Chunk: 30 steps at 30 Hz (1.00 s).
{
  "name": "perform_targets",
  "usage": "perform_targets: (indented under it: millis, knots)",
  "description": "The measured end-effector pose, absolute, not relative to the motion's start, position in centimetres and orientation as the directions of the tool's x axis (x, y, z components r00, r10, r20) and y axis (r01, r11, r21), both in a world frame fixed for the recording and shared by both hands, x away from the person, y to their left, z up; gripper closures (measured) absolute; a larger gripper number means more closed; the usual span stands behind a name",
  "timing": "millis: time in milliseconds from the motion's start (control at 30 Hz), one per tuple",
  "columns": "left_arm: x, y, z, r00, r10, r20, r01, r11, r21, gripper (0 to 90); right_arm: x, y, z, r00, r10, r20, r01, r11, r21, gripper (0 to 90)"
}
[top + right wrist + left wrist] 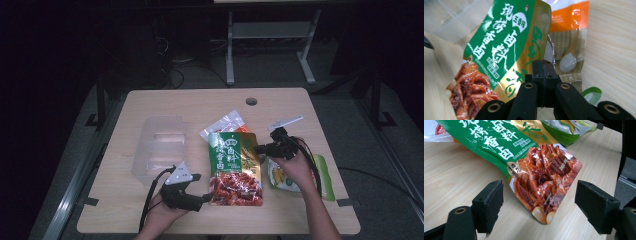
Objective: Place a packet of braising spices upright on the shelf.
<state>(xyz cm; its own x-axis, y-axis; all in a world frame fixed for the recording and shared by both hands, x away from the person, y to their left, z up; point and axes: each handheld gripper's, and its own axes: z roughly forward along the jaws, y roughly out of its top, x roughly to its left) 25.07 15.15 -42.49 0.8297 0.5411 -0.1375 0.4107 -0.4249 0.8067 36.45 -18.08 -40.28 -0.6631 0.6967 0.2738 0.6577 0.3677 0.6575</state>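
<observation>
A green and red spice packet [234, 167] lies partly lifted in the middle of the table. My right gripper [261, 148] is shut on its golden right edge; in the right gripper view the jaws [543, 68] pinch that edge of the packet [506, 45]. My left gripper [202, 188] stands open at the packet's near left corner. In the left gripper view the packet's bottom corner [544, 185] lies between the two pads [490, 203], apart from both.
A clear plastic container [160, 145] stands left of the packet. An orange and white packet [227, 124] lies behind it, and a green and yellow packet [300, 179] lies under the right hand. The table's front edge [220, 231] is close to both hands.
</observation>
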Motion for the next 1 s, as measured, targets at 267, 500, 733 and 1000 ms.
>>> perform_targets:
  millis: [267,500,733,1000]
  knots:
    - [26.7,14.3,-42.0,0.795,0.584,-0.163,0.452,-0.392,0.802,17.8,35.4,-18.4,-38.7,-0.691,0.671,0.267,0.618,0.358,0.699,90.0]
    - [28.9,12.2,-42.2,0.762,0.623,-0.177,0.495,-0.385,0.779,17.4,33.8,-19.3,-36.1,-0.747,0.618,0.246,0.540,0.348,0.766,90.0]
    - [30.4,11.0,-42.5,0.752,0.609,-0.252,0.550,-0.368,0.750,36.4,32.9,-19.8,-35.0,-0.789,0.567,0.237,0.497,0.362,0.789,90.0]
    - [31.0,11.4,-42.3,0.756,0.561,-0.337,0.567,-0.306,0.764,78.7,33.0,-20.2,-35.3,-0.794,0.555,0.246,0.499,0.366,0.785,90.0]
